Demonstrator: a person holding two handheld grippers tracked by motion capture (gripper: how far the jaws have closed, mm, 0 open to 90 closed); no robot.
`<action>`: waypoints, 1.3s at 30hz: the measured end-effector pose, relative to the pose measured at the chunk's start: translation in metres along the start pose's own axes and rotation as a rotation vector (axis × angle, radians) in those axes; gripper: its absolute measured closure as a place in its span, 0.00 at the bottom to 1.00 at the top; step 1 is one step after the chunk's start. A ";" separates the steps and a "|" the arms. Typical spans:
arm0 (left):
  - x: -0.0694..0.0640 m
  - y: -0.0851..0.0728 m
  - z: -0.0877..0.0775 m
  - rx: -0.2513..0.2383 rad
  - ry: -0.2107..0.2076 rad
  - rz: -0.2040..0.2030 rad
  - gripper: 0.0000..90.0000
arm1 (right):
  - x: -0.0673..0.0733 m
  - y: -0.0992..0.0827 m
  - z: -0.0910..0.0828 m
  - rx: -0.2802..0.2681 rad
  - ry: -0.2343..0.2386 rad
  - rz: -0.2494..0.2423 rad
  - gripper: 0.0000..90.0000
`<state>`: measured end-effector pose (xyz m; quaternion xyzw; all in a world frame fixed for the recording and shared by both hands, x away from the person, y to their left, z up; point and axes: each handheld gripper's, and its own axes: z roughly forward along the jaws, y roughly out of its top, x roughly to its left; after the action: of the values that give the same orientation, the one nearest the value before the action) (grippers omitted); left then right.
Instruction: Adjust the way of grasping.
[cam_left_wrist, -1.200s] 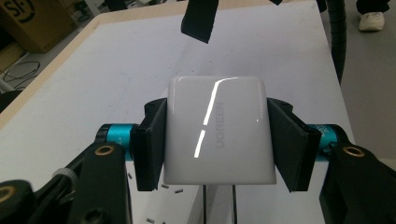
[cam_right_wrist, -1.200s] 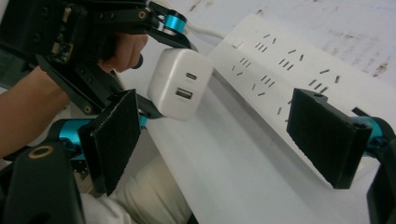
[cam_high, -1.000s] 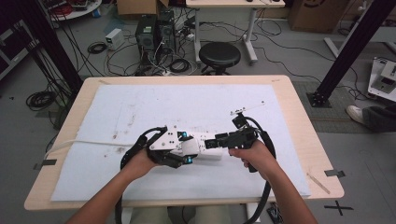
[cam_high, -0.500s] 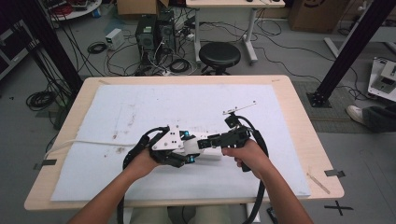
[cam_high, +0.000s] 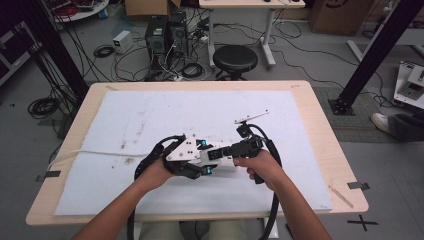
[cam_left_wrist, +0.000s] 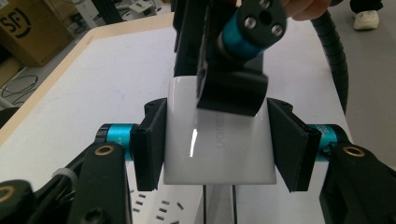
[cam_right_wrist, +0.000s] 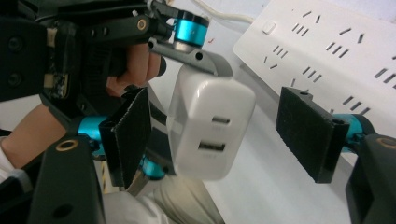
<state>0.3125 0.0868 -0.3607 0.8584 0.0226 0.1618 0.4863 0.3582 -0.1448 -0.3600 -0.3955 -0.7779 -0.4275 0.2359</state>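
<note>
You are holding the white charger (cam_left_wrist: 219, 144) between your left gripper (cam_left_wrist: 219, 144) pads, its prongs not yet seated in the power strip (cam_right_wrist: 327, 42), while your right gripper (cam_right_wrist: 224, 140) is straddling it with jaws wide.

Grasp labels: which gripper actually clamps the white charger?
The left gripper: its pads clamp the charger. The right gripper straddles it, jaws apart, gaps both sides.

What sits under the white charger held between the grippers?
A white power strip lies below the charger, its sockets visible. Two thin prongs hang down from the charger; their tips are out of frame.
</note>
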 end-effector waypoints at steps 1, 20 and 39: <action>-0.001 0.000 0.000 0.001 -0.001 0.002 0.47 | -0.001 0.000 0.001 0.004 0.003 0.013 0.33; -0.001 -0.004 0.002 0.001 -0.034 -0.035 0.46 | -0.012 -0.005 0.015 0.036 0.126 0.093 0.67; 0.015 -0.049 -0.026 0.025 0.053 -0.282 0.27 | -0.018 -0.016 -0.016 -0.120 -0.050 -0.026 0.70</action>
<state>0.3245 0.1374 -0.3857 0.8480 0.1578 0.1143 0.4928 0.3557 -0.1708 -0.3718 -0.4090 -0.7617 -0.4664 0.1868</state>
